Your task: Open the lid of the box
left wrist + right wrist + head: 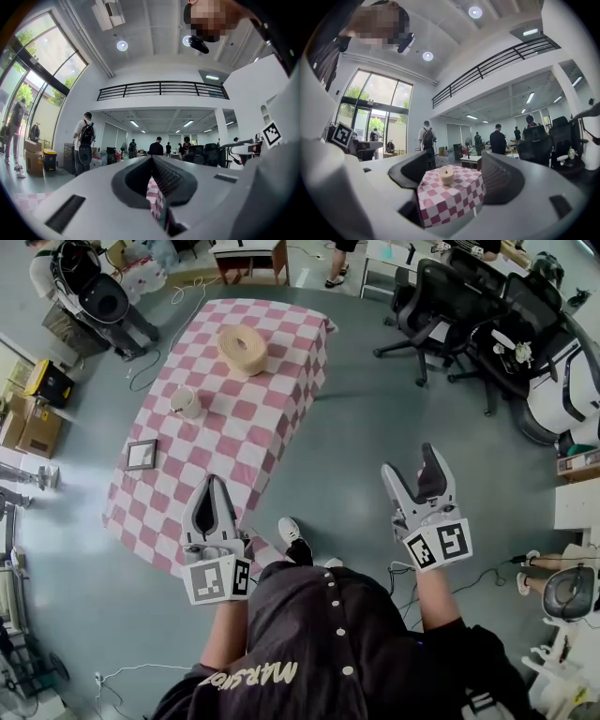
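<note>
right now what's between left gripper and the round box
Head view: only bare checked cloth up to the round box; the small cup sits left of that line.

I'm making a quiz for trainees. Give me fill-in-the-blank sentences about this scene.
1. The table's cloth is pink and white ____.
2. The right claw has its jaws ____.
3. The left claw has its jaws ____.
4. The round tan box lies ____ from the person than the cup.
Missing words: checked; open; shut; farther.
</note>
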A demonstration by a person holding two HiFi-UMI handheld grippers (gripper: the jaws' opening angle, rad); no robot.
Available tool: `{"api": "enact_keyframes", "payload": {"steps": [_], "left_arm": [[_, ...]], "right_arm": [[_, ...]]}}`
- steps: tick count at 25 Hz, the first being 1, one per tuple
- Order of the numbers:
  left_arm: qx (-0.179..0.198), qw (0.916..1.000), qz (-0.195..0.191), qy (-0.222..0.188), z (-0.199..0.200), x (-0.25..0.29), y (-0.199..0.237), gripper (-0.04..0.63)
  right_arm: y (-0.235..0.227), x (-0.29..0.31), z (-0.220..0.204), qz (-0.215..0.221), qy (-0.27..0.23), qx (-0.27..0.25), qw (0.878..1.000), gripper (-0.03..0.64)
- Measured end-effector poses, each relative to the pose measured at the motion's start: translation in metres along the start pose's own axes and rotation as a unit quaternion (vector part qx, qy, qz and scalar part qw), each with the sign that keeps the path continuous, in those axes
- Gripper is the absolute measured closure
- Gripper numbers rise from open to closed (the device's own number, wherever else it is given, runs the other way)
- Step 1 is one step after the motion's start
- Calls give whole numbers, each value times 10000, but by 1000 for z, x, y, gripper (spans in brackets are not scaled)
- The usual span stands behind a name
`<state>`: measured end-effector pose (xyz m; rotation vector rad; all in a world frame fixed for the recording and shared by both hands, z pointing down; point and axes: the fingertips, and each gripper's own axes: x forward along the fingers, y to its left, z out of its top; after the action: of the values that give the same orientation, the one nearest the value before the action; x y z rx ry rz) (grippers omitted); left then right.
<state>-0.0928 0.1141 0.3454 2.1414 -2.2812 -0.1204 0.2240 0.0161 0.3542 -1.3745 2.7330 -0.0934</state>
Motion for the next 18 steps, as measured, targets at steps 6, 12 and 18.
{"api": "enact_keyframes", "payload": {"steps": [6, 12, 18], "left_arm": [[-80, 10000, 11, 8, -4, 37, 19, 584], [-151, 9999, -66, -20, -6, 72, 34, 584], [-182, 9996, -202, -97, -4, 102, 49, 584]], "right_arm": [[-1, 41, -3, 13, 53, -72, 10000, 270], [-7, 74, 2, -89, 18, -106, 9999, 270], [-8, 103, 4, -196, -34, -133, 9997, 270]]}}
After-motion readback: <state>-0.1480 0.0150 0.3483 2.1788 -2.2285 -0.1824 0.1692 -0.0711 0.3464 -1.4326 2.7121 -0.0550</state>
